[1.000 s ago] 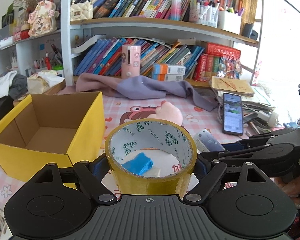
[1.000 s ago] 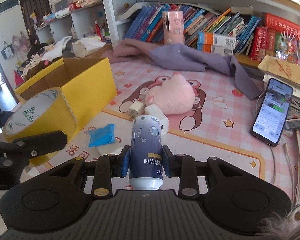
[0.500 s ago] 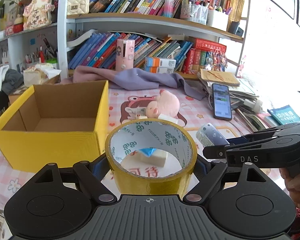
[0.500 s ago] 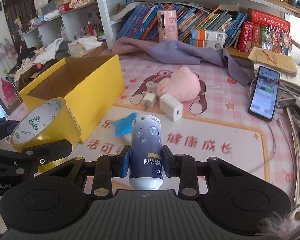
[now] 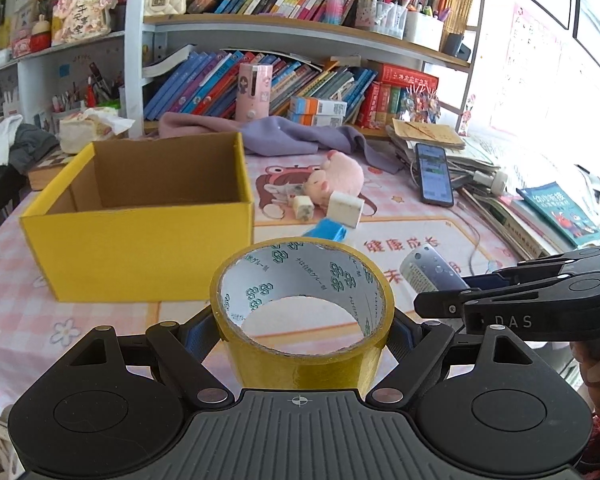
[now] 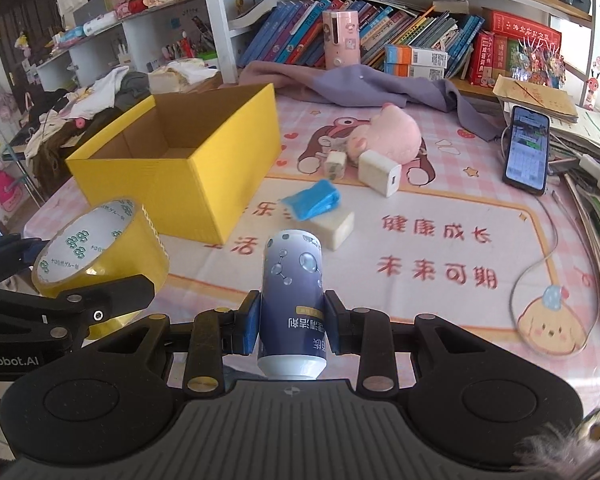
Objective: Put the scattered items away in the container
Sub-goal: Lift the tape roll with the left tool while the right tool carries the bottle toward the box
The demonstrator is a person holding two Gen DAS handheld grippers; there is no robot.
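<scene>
The left hand-held gripper (image 5: 302, 330) holds the tape (image 5: 302, 320); the right hand-held gripper (image 6: 292, 326) holds the bottle (image 6: 292, 292), near the box (image 6: 204, 184).

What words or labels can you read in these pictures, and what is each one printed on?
"DAS": side of the right gripper, which holds the blue bottle.
"nRobot.AI", cut off at the frame edge: side of the left gripper, which holds the yellow tape roll.
Chinese characters on the table mat, tape core, bottle and book spines: legible, not Latin script.
</scene>
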